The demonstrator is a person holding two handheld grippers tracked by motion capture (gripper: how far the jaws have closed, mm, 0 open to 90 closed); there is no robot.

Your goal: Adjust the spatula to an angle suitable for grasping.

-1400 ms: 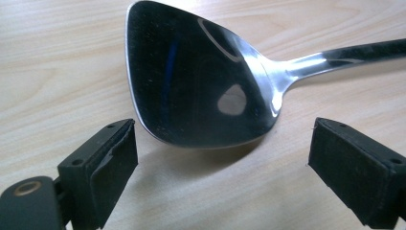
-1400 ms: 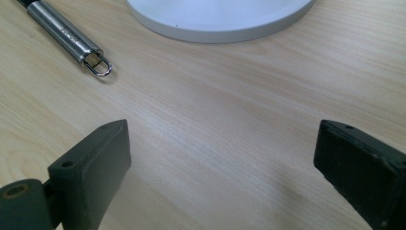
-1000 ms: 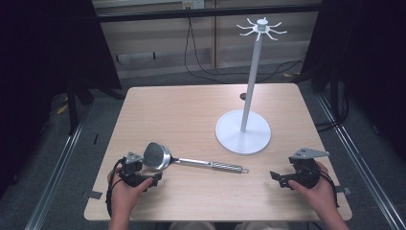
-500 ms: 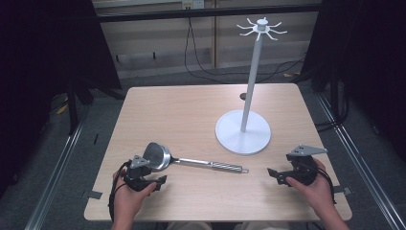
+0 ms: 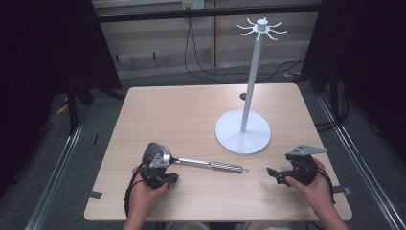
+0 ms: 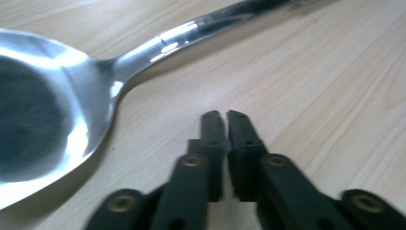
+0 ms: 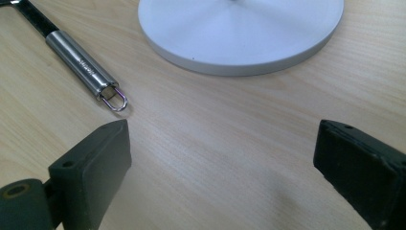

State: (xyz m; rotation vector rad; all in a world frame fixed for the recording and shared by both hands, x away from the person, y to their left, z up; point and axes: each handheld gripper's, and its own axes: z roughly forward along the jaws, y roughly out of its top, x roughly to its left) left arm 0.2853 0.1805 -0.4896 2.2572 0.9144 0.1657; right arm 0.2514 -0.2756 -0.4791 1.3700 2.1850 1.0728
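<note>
**Closing empty beside the spoon's bowl**

Looking along our left gripper, we see its two black jaws pressed together with nothing between them; they have just been closing, and they met on bare wood rather than on metal. The spoon lies just to the left of and beyond those tips, its bowl close by and its neck running away up and to the right. We judge the closing was a miss or a reset, since the flat-lying handle offers little to pinch from this low angle.

Our right gripper rests with its jaws wide apart over the table, holding nothing. Ahead of it and to its left sits the spoon's handle end with a small wire hanging loop; straight ahead is the round base of the stand. That loop and the hooks at the top of the stand suggest the spoon is meant to hang there, so the open right gripper seems posed to take the handle end.

The spoon is polished steel, mirror-bright in the broad shallow bowl, with a brushed cylindrical grip. The stand is matte white: a flat disc, a thin upright pole, a crown of curved hooks. The table is pale wood with fine straight grain; the jaws are dull black blocks with brass-coloured pins.
</note>
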